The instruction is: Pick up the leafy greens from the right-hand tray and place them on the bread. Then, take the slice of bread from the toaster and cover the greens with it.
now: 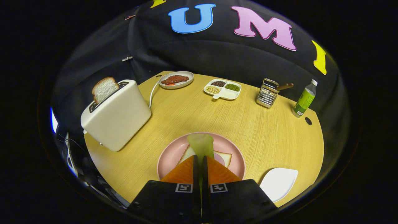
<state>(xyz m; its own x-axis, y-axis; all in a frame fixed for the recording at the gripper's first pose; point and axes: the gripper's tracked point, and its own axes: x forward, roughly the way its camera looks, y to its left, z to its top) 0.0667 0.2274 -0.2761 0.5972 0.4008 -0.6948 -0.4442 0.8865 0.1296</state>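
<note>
Above the pink plate (168, 155) the gripper (200, 160) pinches the leafy greens (201, 144), fingers closed on them, over the bread (224, 158) (release remains); toaster (118, 115) at ten o'clock keeps its slice (104, 89); white tray (278, 183) at four o'clock.

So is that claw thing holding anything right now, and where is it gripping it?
Yes. The gripper is shut on the leafy green, pinching its near end; the rest sticks out ahead, over the bread on the pink plate.
</note>
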